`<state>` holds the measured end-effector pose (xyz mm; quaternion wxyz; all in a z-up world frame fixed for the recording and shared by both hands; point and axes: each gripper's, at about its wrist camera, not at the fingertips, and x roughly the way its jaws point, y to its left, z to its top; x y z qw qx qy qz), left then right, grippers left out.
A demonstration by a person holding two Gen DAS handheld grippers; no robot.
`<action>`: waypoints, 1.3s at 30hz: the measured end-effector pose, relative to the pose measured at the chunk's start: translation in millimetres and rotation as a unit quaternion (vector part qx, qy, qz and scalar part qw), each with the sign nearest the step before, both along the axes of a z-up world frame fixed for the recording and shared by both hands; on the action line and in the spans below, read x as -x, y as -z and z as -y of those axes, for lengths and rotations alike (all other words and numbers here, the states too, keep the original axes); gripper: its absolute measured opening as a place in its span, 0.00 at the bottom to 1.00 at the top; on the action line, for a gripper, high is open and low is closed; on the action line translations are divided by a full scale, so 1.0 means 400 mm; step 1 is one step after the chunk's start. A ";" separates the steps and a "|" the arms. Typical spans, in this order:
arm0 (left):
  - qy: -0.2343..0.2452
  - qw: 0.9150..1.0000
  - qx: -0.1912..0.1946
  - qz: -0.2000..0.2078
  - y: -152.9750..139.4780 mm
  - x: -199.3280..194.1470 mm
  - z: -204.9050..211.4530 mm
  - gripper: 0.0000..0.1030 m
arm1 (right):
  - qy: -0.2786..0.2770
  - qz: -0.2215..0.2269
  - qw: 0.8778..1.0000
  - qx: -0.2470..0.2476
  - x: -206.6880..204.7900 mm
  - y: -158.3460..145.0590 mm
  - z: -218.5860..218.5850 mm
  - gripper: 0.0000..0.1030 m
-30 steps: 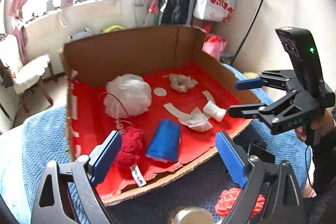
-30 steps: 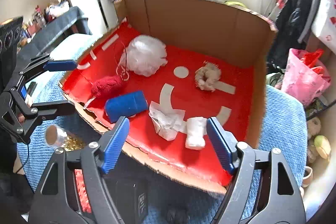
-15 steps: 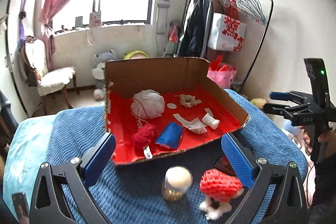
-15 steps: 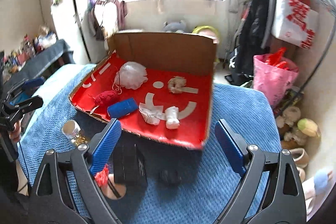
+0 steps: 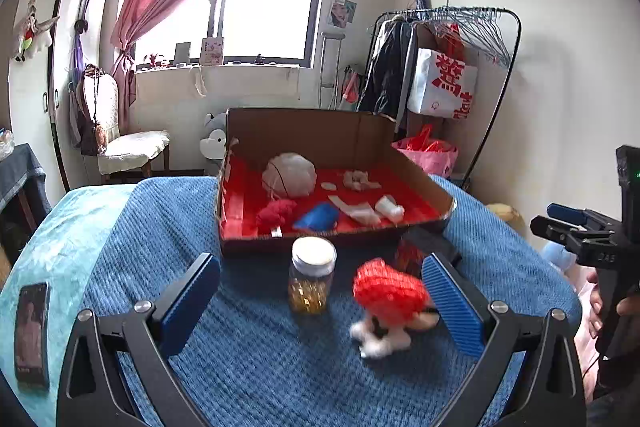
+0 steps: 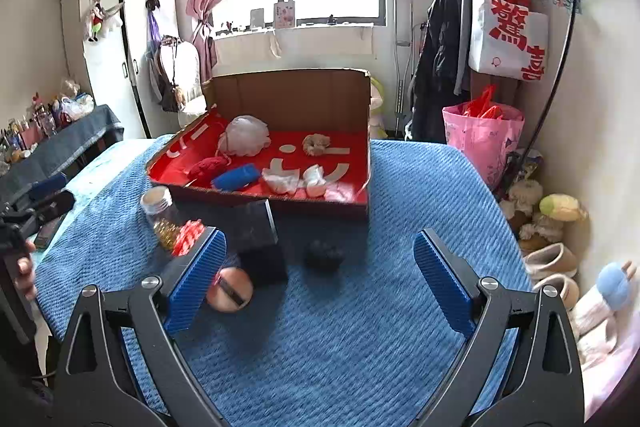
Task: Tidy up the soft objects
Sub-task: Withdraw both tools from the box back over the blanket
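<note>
A cardboard box (image 5: 304, 131) with a red floor (image 6: 352, 141) sits on the blue bed cover. It holds a white mesh pouf (image 5: 289, 174), a red knitted piece (image 5: 276, 213), a blue roll (image 5: 318, 218), a white roll (image 5: 388, 207), crumpled tissue and a beige scrunchie (image 6: 316, 143). A red crocheted mushroom toy (image 5: 388, 293) lies in front of the box. My left gripper (image 5: 320, 301) is open and empty over the cover. My right gripper (image 6: 320, 277) is open and empty, back from the box.
A glass jar (image 5: 313, 277) with yellow contents stands beside the toy. A black box (image 6: 258, 227), a dark ball (image 6: 324, 255) and a round pink puff (image 6: 230, 291) lie on the cover. A phone (image 5: 31, 331) lies at the left. A clothes rack (image 6: 508, 11) stands at the right.
Both grippers have pulled back and up from the box, so the jar, toy and bed cover have come into view. Both stay open and empty.
</note>
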<state>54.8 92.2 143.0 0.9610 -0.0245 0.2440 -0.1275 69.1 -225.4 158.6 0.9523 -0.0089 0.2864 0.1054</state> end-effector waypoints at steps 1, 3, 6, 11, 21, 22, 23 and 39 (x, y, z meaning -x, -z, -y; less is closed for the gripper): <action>0.003 1.000 0.000 -0.002 0.012 0.005 0.006 1.00 | 0.000 0.001 1.000 -0.002 0.013 0.009 -0.001 0.94; 0.004 1.000 0.000 -0.010 0.036 0.015 0.021 1.00 | 0.004 0.003 1.000 -0.010 0.042 0.030 -0.003 0.94; 0.008 1.000 -0.006 -0.013 0.069 0.030 0.043 1.00 | 0.010 -0.002 1.000 -0.016 0.066 0.064 -0.008 0.94; 0.019 0.999 -0.004 -0.029 0.115 0.039 0.074 1.00 | 0.017 -0.008 1.000 -0.014 0.095 0.125 -0.035 0.94; 0.013 0.998 -0.010 -0.055 0.181 0.038 0.101 1.00 | 0.012 -0.031 0.999 -0.009 0.103 0.212 -0.087 0.94; 0.013 0.998 -0.010 -0.057 0.185 0.037 0.102 1.00 | 0.011 -0.032 0.999 -0.006 0.104 0.217 -0.091 0.94; 0.013 0.998 -0.011 -0.060 0.190 0.037 0.103 1.00 | 0.012 -0.033 0.999 -0.003 0.104 0.221 -0.095 0.94; 0.013 0.996 -0.019 -0.088 0.218 0.023 0.111 1.00 | 0.007 -0.059 0.998 -0.005 0.089 0.260 -0.093 0.94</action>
